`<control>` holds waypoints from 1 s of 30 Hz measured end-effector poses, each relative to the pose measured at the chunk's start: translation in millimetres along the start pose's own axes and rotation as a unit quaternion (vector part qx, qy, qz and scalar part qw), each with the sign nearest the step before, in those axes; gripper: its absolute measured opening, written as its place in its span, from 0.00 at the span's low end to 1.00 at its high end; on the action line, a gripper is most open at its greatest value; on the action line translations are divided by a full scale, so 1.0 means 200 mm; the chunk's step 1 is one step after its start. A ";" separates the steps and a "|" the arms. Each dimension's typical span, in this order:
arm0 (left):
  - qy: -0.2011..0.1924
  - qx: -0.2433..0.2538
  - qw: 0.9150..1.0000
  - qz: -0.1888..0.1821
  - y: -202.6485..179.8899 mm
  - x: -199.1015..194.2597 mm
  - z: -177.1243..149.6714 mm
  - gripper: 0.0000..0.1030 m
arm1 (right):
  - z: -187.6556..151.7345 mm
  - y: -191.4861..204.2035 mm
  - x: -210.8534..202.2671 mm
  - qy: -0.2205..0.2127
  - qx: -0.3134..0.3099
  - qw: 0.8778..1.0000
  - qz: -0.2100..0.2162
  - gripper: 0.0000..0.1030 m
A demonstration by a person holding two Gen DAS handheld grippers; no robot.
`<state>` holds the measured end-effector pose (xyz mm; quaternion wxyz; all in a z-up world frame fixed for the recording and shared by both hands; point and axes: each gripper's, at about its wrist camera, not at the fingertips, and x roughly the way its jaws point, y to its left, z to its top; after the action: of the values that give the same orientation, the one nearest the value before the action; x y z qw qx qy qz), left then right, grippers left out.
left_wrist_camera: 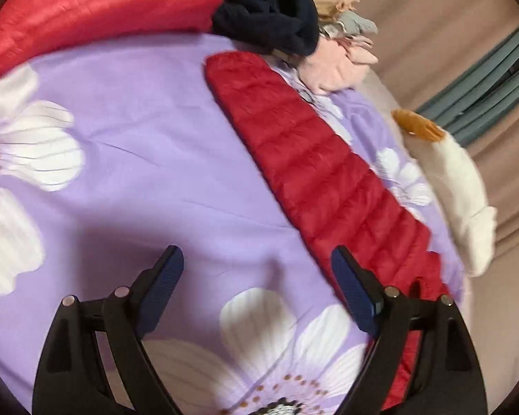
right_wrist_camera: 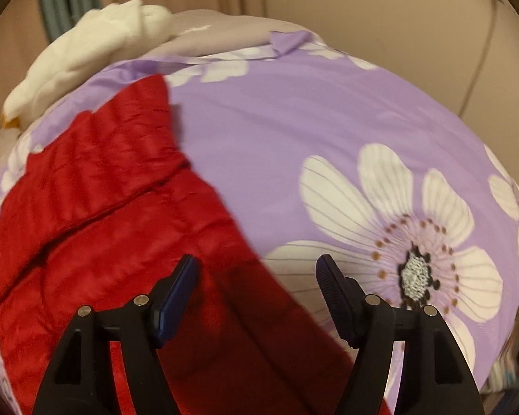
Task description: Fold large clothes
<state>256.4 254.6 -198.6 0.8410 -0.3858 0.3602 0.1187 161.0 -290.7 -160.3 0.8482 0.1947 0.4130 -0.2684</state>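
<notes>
A dark red quilted down jacket lies on the purple flowered bedspread [left_wrist_camera: 138,131]. In the left wrist view one long sleeve [left_wrist_camera: 315,173] stretches from the far middle toward my right finger. My left gripper [left_wrist_camera: 256,273] is open and empty, above the bedspread just left of the sleeve. In the right wrist view the jacket's body [right_wrist_camera: 114,228] fills the lower left, with a sleeve folded over it. My right gripper [right_wrist_camera: 256,276] is open and empty, hovering over the jacket's right edge.
A bright red puffy garment [left_wrist_camera: 97,10] lies at the far left. A pile of navy, pink and grey clothes [left_wrist_camera: 280,20] sits at the far end. A white plush toy [left_wrist_camera: 456,186] lies at the bed's right edge, also in the right wrist view [right_wrist_camera: 86,45]. Beige curtains hang behind.
</notes>
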 end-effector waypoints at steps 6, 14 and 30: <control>0.030 -0.024 0.999 -0.021 0.02 0.15 0.04 0.84 | 0.04 0.01 0.03 0.008 0.006 1.000 0.013 0.69; 0.048 -0.063 0.992 -0.099 0.02 0.33 0.19 0.84 | 0.08 0.12 0.09 -0.018 -0.076 0.997 -0.026 0.69; -0.006 0.040 0.993 0.111 -0.29 0.54 0.29 0.27 | 0.15 0.06 0.14 -0.020 -0.064 0.997 -0.040 0.69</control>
<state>390.6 249.2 -214.7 0.8396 -0.3085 0.4002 0.1995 200.6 -307.1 -163.8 0.8556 0.1183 0.4196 -0.2792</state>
